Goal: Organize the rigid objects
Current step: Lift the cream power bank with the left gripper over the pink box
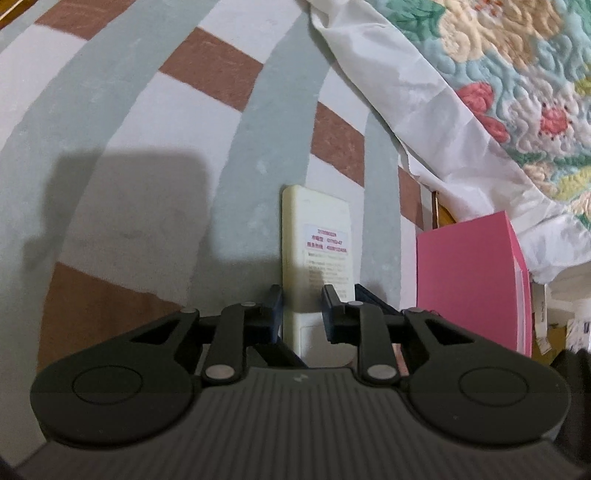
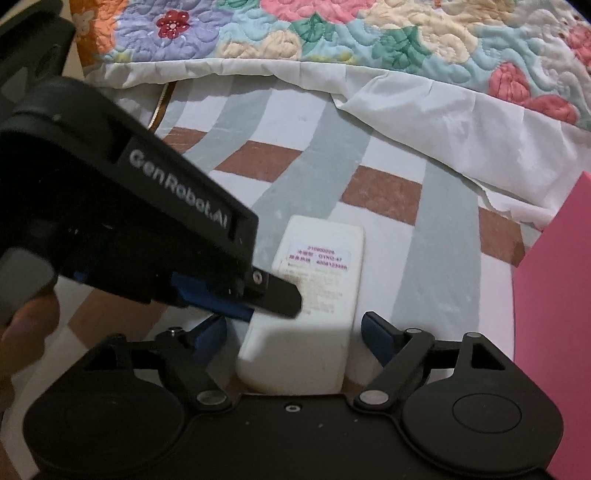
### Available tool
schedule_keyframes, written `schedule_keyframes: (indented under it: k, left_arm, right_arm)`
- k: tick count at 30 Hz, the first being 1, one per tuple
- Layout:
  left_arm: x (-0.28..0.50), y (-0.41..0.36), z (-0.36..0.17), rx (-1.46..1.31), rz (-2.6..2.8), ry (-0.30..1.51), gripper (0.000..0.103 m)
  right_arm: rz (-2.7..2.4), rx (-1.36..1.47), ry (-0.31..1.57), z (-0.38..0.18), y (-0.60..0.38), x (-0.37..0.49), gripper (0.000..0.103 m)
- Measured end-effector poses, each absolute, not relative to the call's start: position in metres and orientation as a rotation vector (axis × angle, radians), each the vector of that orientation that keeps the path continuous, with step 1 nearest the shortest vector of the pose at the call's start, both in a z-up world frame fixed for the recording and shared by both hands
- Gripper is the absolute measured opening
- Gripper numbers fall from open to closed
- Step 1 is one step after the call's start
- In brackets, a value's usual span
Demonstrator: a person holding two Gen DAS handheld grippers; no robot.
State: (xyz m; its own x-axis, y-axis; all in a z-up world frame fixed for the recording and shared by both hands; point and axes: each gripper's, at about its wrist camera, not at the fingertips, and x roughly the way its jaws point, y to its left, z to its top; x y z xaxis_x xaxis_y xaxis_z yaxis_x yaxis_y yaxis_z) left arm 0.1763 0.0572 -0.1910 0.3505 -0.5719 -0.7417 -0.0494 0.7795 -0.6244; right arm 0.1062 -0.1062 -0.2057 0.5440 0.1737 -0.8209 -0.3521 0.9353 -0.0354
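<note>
I see a white remote [image 1: 314, 243] lying label up on the striped blanket [image 1: 147, 184]. My left gripper [image 1: 301, 295] pinches the remote near its close end, one finger on each long side. My right gripper [image 2: 293, 326] is spread wide around the same end, not touching. A pink book [image 1: 469, 280] lies just beside it, under the flowery quilt [image 2: 332, 33].
</note>
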Motion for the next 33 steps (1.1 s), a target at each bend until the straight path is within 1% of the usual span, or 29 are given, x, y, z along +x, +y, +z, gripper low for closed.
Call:
schedule_keyframes:
  k: [2,5,7,13,22,27,33]
  left_arm:
    - [0.175,0.053,-0.188,-0.578,-0.373,1.164,0.023]
    - [0.168,0.045,-0.179,-0.463,-0.385,1.134,0.025]
    - [0.162,0.046,-0.175,-0.450,-0.387,1.113,0.023]
    - [0.152,0.045,-0.155,-0.423,-0.439,1.091,0.023]
    - [0.117,0.024,-0.103,-0.369,-0.482,0.963,0.024]
    - [0.104,0.014,-0.077,-0.407,-0.515,0.926,0.024]
    - [0.085,-0.022,-0.037,-0.355,-0.577,0.836,0.025]
  right_arm:
    - [0.293,-0.227,0.942,-0.204,-0.103,0.102,0.074]
    - [0.270,-0.254,0.929,-0.203,-0.097,0.093,0.070]
    - [0.275,-0.246,0.913,-0.200,-0.098,0.089,0.070]
    - [0.266,-0.245,0.874,-0.182,-0.102,0.074,0.069]
    - [0.242,-0.268,0.761,-0.133,-0.119,0.044,0.069]
    - [0.231,-0.376,0.694,-0.105,-0.127,0.025,0.069]
    - [0.208,-0.391,0.626,-0.058,-0.161,0.007,0.069]
